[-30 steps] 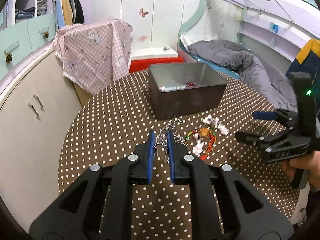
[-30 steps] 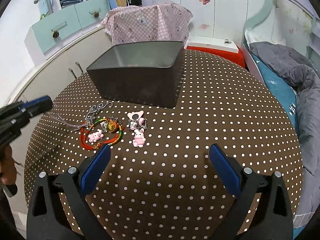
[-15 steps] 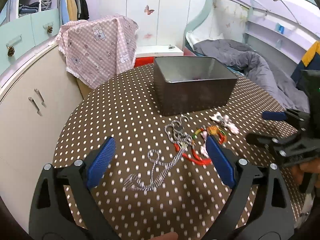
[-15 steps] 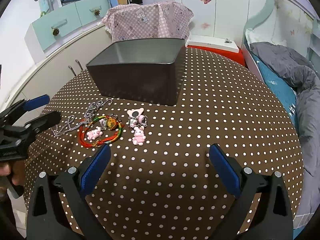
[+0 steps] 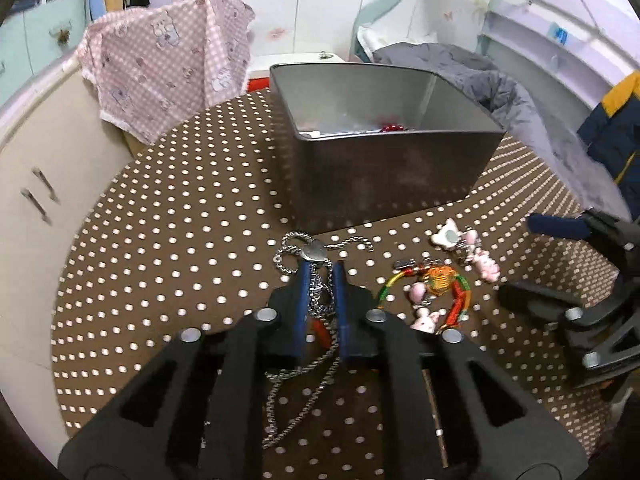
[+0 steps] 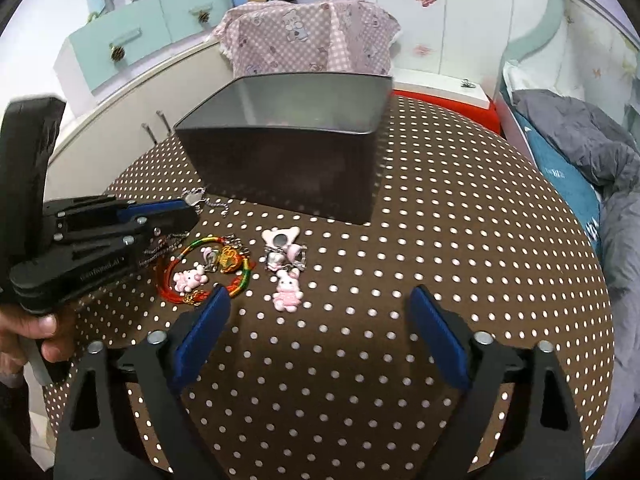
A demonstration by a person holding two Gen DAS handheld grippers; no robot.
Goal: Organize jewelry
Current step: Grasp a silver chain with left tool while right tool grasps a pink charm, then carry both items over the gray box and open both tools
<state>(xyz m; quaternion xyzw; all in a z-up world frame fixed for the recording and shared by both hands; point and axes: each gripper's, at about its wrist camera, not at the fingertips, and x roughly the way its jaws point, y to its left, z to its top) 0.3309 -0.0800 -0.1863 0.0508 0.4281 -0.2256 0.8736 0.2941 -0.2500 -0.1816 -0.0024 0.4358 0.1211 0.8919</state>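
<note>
My left gripper [image 5: 320, 270] is shut on a silver chain necklace [image 5: 316, 300] with a heart pendant [image 5: 314, 252], low over the table just in front of the dark metal box [image 5: 384, 168]. The chain's tail hangs back under the jaws. It also shows in the right wrist view [image 6: 180, 212]. A red and green cord bracelet with pink charms [image 5: 434, 292] lies to the right. Pink bunny charms [image 5: 466, 246] lie beyond it. My right gripper [image 6: 318, 300] is open and empty, hovering near the bracelet [image 6: 208, 270] and the charms [image 6: 286, 268].
The round table has a brown polka-dot cloth [image 6: 440, 240]. The box holds a few items, one red [image 5: 390, 128]. A pink checked cloth [image 5: 168, 56] covers something behind the table. Cabinets stand at the left, a bed [image 6: 580, 152] at the right.
My left gripper was open half a second ago with the chain lying on the table. It has moved forward toward the box and shut on the chain. The right gripper has barely moved.
</note>
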